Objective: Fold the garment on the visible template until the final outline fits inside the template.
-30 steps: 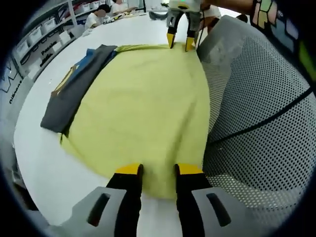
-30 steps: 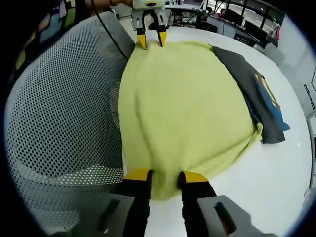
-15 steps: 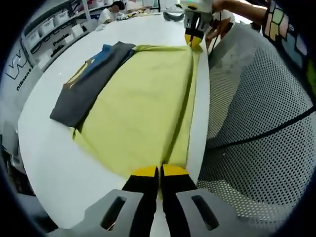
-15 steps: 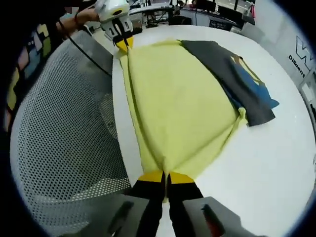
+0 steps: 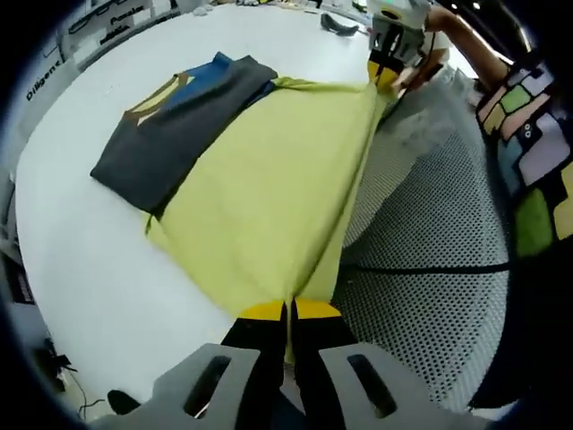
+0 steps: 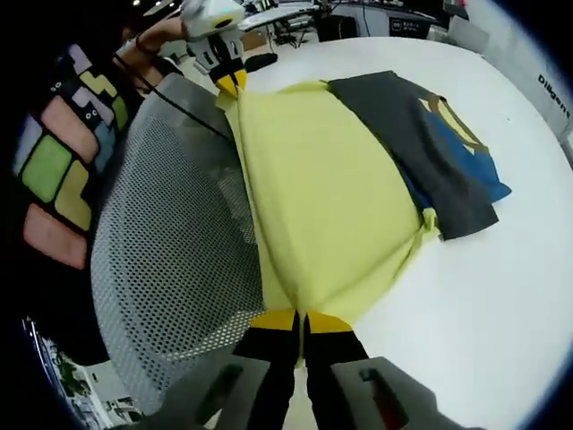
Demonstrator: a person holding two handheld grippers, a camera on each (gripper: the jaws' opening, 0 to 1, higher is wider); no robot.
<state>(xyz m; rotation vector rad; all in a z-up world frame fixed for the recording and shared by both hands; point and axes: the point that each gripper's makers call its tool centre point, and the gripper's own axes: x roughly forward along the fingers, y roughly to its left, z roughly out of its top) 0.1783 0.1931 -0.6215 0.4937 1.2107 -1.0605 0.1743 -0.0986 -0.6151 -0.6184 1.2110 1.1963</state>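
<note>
both grippers pinch the near hem of the yellow garment (image 5: 269, 193), one at each end: the left gripper (image 5: 287, 310) has its jaws closed on one corner, and the right gripper (image 6: 302, 317) has its jaws closed on the other. the cloth hangs taut between them, its near edge drawn off the table's (image 5: 81, 242) near edge, above a mesh chair back (image 5: 421, 269). the far part of the garment lies on the white table, touching and partly over a folded dark shirt (image 5: 170, 134) with blue and tan trim along its far side; whether that shirt marks the template i cannot tell. i judge the fold is just starting. the risk is uneven tension: if one corner leads, the fold lands skewed, and dragging the cloth could shift the dark shirt or let the hem slip from the thin pinch and fall by the chair.
</note>
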